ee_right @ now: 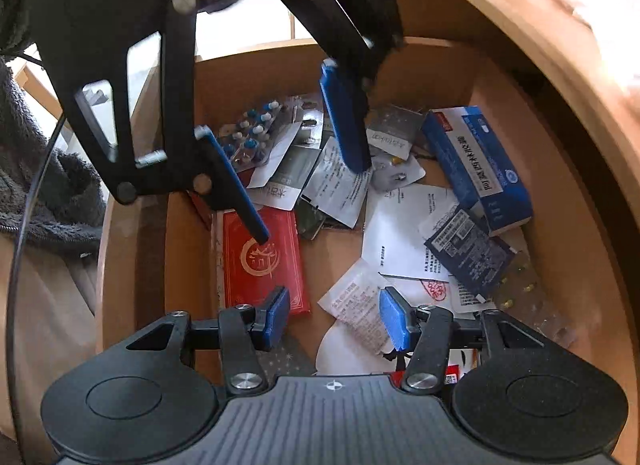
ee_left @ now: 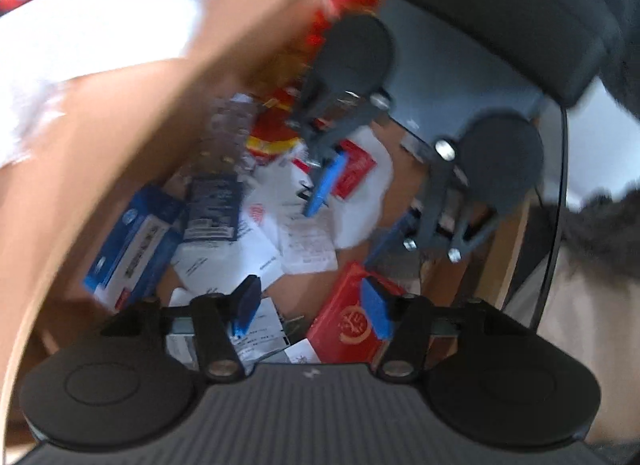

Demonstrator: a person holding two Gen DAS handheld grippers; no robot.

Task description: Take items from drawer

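Both grippers hang over an open wooden drawer (ee_right: 400, 53) full of small items. My right gripper (ee_right: 334, 319) is open and empty above a red envelope (ee_right: 260, 257) and paper leaflets (ee_right: 404, 233). My left gripper (ee_left: 308, 309) is open and empty, also seen from the right wrist view (ee_right: 304, 181) reaching in from the far side. A blue medicine box (ee_right: 480, 165) lies at the right, also in the left wrist view (ee_left: 132, 241). A pill blister pack (ee_right: 252, 133) lies at the back. A red packet (ee_left: 348, 329) sits under the left gripper's right finger.
A dark sachet (ee_right: 468, 249) and a clear blister strip (ee_right: 524, 297) lie by the drawer's right wall. A grey fleece sleeve (ee_right: 48, 185) is at the left. The left wrist view is motion-blurred; a red and yellow packet (ee_left: 276, 129) lies deep in the drawer.
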